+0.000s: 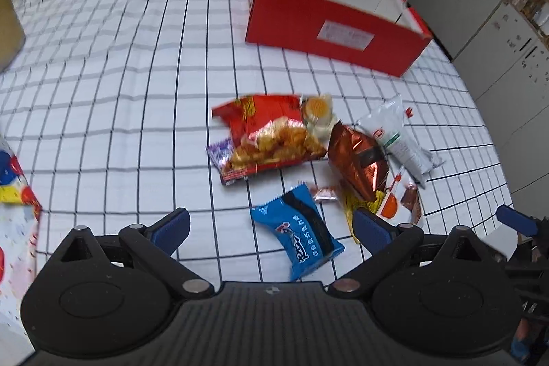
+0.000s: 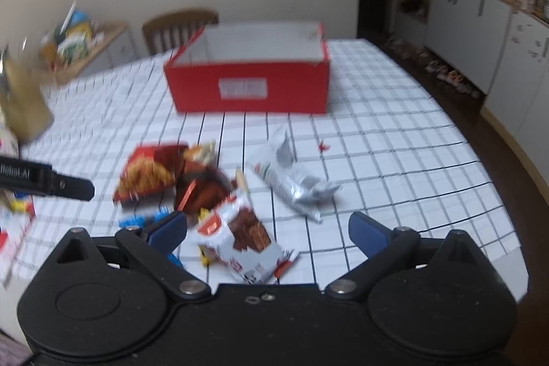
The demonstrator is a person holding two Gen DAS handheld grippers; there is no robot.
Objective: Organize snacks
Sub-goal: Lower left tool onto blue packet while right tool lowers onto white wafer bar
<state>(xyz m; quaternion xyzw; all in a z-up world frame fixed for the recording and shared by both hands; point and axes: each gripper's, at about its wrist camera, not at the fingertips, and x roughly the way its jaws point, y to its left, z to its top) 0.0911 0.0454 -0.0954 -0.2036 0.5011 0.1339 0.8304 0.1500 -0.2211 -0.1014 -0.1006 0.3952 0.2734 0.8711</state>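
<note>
Both grippers' fingers [image 1: 171, 225] spread above snacks [image 1: 274, 139]

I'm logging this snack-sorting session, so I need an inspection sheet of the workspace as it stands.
Surface: table under a white grid-checked cloth.
Job's things: open red box, looks empty; loose snack packets in front of it, among them a blue packet, a silver packet and a red chip bag.
Clutter: patterned bag at the table's left edge.
Grippers: left gripper and right gripper both open, holding nothing.
Cables: nothing seen.
Surroundings: wooden chair, white cabinets, stocked shelves.
</note>
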